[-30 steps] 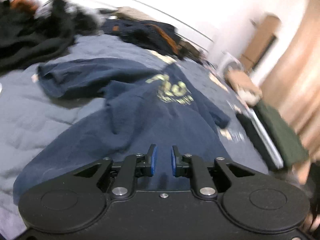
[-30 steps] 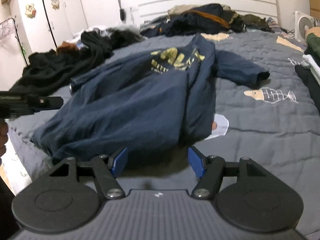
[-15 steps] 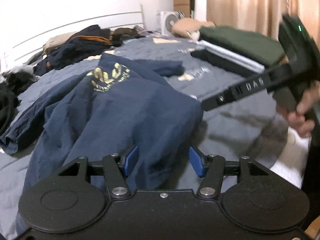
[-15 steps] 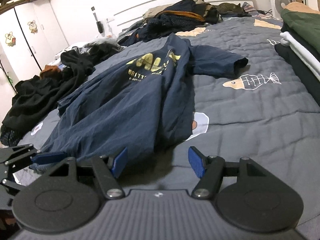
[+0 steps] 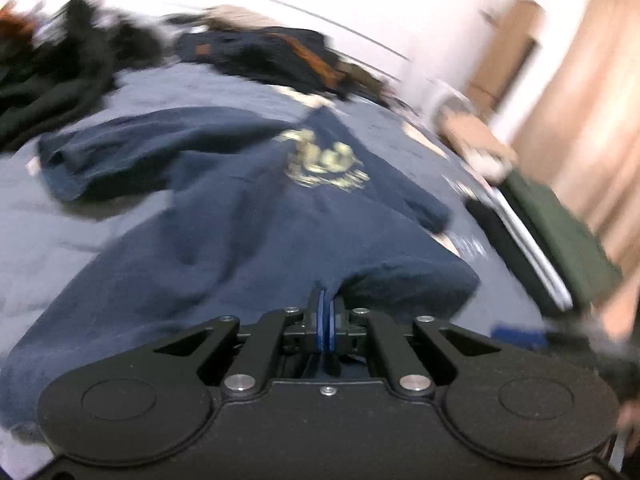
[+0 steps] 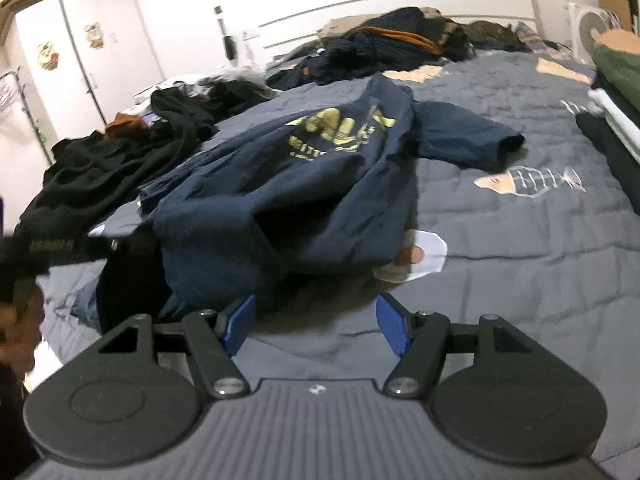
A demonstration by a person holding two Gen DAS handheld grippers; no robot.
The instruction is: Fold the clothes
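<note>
Navy T-shirt sprawls rumpled and unfolded across the grey bed, print side up, one sleeve flung sideways; judging by that, nearly all its folding remains, though a stack of folded garments beside the shirt suggests other pieces are done. At the shirt's near hem, left gripper is clamped on the fabric, while right gripper hovers with jaws spread, empty.

light: dim indoor | walls: overexposed | left: motion-blurred | edges: fisheye-warped
</note>
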